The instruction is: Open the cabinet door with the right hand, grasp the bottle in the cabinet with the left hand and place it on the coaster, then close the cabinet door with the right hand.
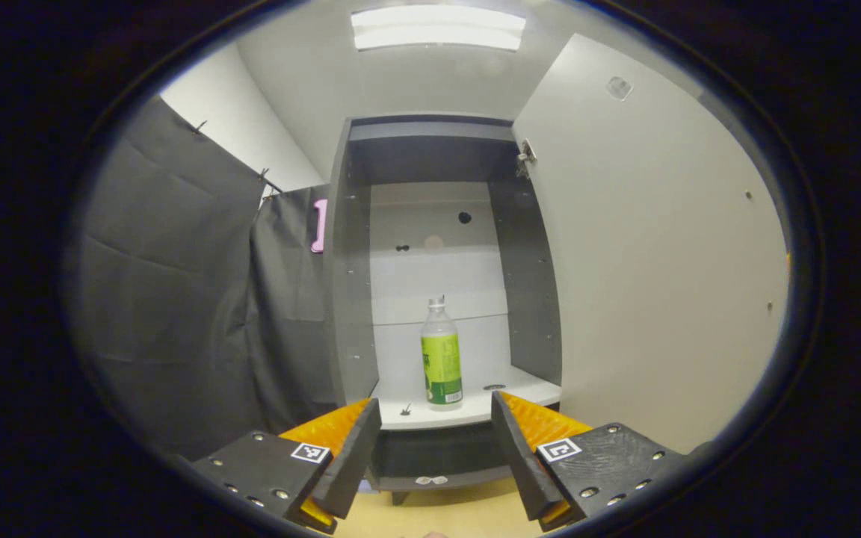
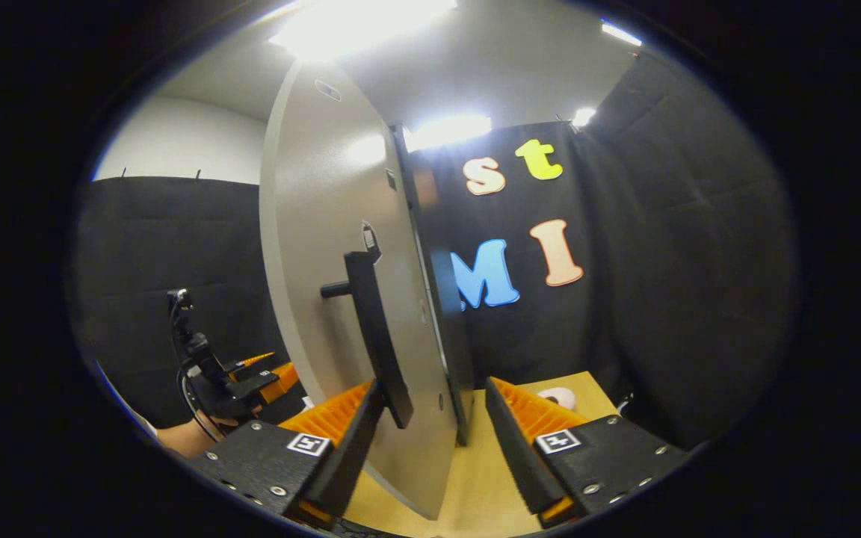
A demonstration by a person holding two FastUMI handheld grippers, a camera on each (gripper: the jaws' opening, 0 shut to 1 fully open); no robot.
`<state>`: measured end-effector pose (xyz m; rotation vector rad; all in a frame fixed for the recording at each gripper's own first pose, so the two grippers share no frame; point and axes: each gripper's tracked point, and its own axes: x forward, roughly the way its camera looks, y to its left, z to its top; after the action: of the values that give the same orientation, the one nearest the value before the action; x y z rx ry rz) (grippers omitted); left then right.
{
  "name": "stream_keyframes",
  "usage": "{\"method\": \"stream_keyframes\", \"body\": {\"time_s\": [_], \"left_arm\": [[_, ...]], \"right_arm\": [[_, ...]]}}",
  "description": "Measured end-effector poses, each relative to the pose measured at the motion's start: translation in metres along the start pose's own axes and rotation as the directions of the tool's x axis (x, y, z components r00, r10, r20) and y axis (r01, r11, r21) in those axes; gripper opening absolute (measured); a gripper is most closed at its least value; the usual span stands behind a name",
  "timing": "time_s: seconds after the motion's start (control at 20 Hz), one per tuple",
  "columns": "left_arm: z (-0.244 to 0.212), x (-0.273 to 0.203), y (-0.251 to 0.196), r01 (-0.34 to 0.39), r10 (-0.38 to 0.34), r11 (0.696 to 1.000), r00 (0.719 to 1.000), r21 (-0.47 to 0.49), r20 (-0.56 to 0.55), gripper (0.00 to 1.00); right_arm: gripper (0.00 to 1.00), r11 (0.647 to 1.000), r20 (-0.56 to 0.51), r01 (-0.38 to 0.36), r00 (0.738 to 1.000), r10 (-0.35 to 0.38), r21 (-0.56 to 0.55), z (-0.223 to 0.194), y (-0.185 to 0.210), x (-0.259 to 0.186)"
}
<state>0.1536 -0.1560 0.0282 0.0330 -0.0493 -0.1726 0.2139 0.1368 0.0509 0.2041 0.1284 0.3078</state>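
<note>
While left gripper [image 1: 436,418] gapes toward bottle [image 1: 441,354], right gripper [image 2: 430,411] straddles door [image 2: 326,299].

The left gripper [image 1: 436,418] is level, jaws spread wide and empty. The right gripper [image 2: 430,407] also has its jaws parted, gripping nothing.

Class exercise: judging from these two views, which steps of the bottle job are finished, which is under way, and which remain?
Done: the cabinet door stands wide open. In hand: the left gripper, jaws open, faces the bottle standing upright on the cabinet shelf, not yet gripped. The right gripper is open around the door's edge, near the handle. Left: grasping, placing on the coaster, closing the door.
</note>
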Motion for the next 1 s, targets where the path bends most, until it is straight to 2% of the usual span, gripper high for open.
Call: {"method": "stream_keyframes", "body": {"time_s": [0.05, 0.1, 0.2, 0.25, 0.3, 0.45, 0.55, 0.6, 0.65, 0.7, 0.8, 0.85, 0.9, 1.0], "left_arm": [[-0.001, 0.013, -0.001, 0.016, -0.016, 1.000, 1.000, -0.005, -0.002, 0.85], [-0.002, 0.024, -0.001, 0.027, -0.027, 1.000, 1.000, -0.013, -0.002, 0.89], [-0.005, 0.047, -0.001, 0.050, -0.050, 0.998, 0.999, -0.035, -0.005, 0.85], [-0.007, 0.059, -0.002, 0.060, -0.060, 0.997, 0.998, -0.046, -0.007, 0.89], [-0.008, 0.070, -0.003, 0.071, -0.071, 0.996, 0.997, -0.056, -0.008, 0.85], [-0.011, 0.103, -0.004, 0.097, -0.098, 0.992, 0.995, -0.075, -0.007, 0.85], [-0.014, 0.126, -0.004, 0.103, -0.104, 0.991, 0.995, -0.085, -0.003, 0.82], [-0.016, 0.139, -0.003, 0.102, -0.102, 0.991, 0.995, -0.084, -0.001, 0.85], [-0.020, 0.150, 0.000, 0.096, -0.097, 0.992, 0.995, -0.085, -0.006, 0.88], [-0.023, 0.161, 0.002, 0.094, -0.095, 0.991, 0.995, -0.094, -0.013, 0.88], [-0.035, 0.184, 0.004, 0.095, -0.099, 0.990, 0.994, -0.105, -0.036, 0.85], [-0.042, 0.193, 0.006, 0.091, -0.097, 0.990, 0.994, -0.110, -0.051, 0.88], [-0.046, 0.201, 0.005, 0.100, -0.108, 0.988, 0.992, -0.121, -0.062, 0.88], [-0.059, 0.215, 0.003, 0.112, -0.125, 0.985, 0.988, -0.132, -0.089, 0.88]], "right_arm": [[0.94, 0.999, 0.003, 0.035, 0.999, -0.035, -0.006, -0.002, -0.004, -0.004], [0.98, 0.995, 0.015, 0.091, 0.996, -0.091, -0.029, -0.002, -0.014, -0.008], [0.97, 0.975, 0.039, 0.205, 0.978, -0.203, -0.085, -0.002, -0.036, -0.020], [0.97, 0.965, 0.045, 0.244, 0.970, -0.240, -0.098, -0.003, -0.043, -0.021], [0.96, 0.955, 0.050, 0.278, 0.960, -0.274, -0.105, -0.002, -0.048, -0.025], [0.96, 0.925, 0.056, 0.365, 0.931, -0.361, -0.104, -0.004, -0.063, -0.032], [0.97, 0.910, 0.051, 0.406, 0.914, -0.403, -0.087, -0.005, -0.071, -0.039], [0.94, 0.904, 0.051, 0.419, 0.908, -0.417, -0.078, -0.006, -0.073, -0.041], [0.96, 0.900, 0.050, 0.430, 0.903, -0.427, -0.071, -0.006, -0.073, -0.043], [0.93, 0.894, 0.050, 0.443, 0.896, -0.440, -0.069, -0.006, -0.074, -0.045], [0.93, 0.881, 0.049, 0.468, 0.884, -0.465, -0.071, -0.007, -0.078, -0.048], [0.93, 0.877, 0.045, 0.476, 0.880, -0.473, -0.072, -0.008, -0.079, -0.048], [0.97, 0.874, 0.043, 0.481, 0.877, -0.479, -0.073, -0.010, -0.080, -0.048], [0.96, 0.869, 0.031, 0.490, 0.872, -0.489, -0.073, -0.012, -0.080, -0.049]]}}
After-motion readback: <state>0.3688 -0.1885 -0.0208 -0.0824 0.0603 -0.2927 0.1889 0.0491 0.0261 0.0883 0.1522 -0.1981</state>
